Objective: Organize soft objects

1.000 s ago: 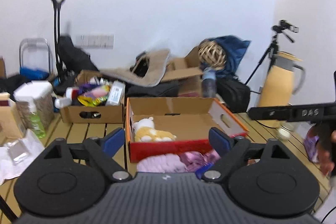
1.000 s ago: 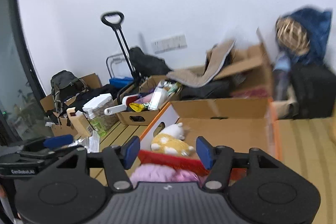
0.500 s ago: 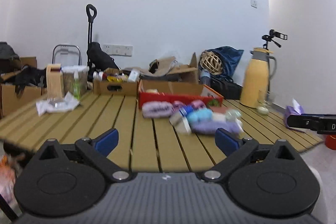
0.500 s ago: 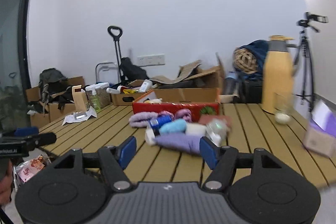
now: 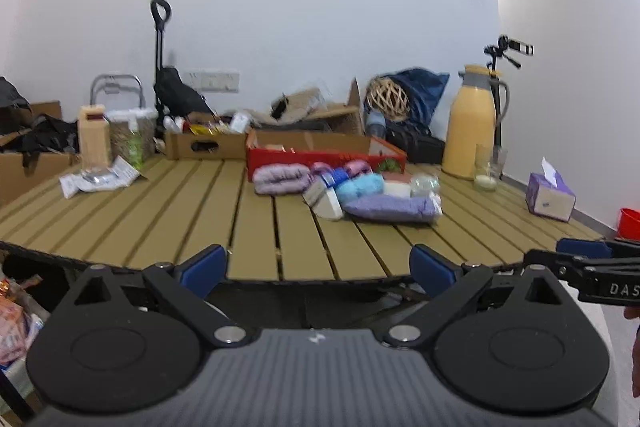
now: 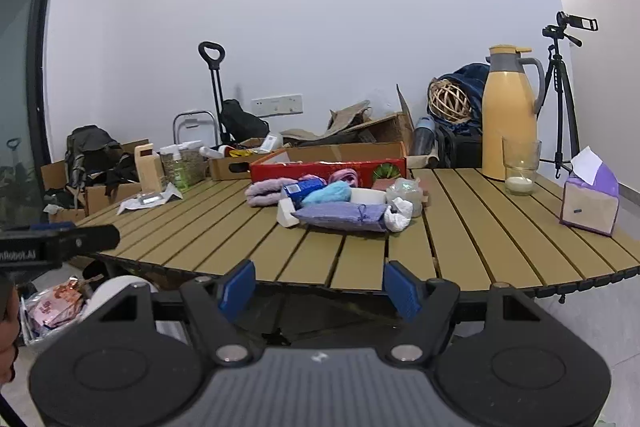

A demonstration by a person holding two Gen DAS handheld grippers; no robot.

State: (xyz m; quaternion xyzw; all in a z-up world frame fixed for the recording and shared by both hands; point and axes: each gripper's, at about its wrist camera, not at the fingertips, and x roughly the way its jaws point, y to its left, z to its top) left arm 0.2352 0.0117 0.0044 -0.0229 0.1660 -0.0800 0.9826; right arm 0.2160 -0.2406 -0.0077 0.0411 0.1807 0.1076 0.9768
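A heap of soft things lies mid-table in front of a red cardboard box (image 5: 320, 157) (image 6: 328, 169): a pink folded cloth (image 5: 282, 179) (image 6: 264, 191), a light blue yarn ball (image 5: 360, 185) (image 6: 330, 193), a purple pouch (image 5: 390, 207) (image 6: 338, 215), a white crumpled cloth (image 6: 398, 214). My left gripper (image 5: 318, 267) is open and empty, held low before the table's front edge. My right gripper (image 6: 318, 285) is open and empty, also before the front edge.
A slatted wooden table (image 5: 200, 211) (image 6: 480, 227) carries a yellow jug (image 5: 474, 131) (image 6: 508, 113), a glass (image 6: 520, 167), a purple tissue box (image 5: 550, 197) (image 6: 590, 203), a brown box of items (image 5: 204, 143) and papers (image 5: 96, 179). Boxes, bags and a tripod (image 6: 560, 87) stand behind.
Both grippers have pulled far back from over the red box to beyond the table's front edge and dropped low. Both stay open and empty.
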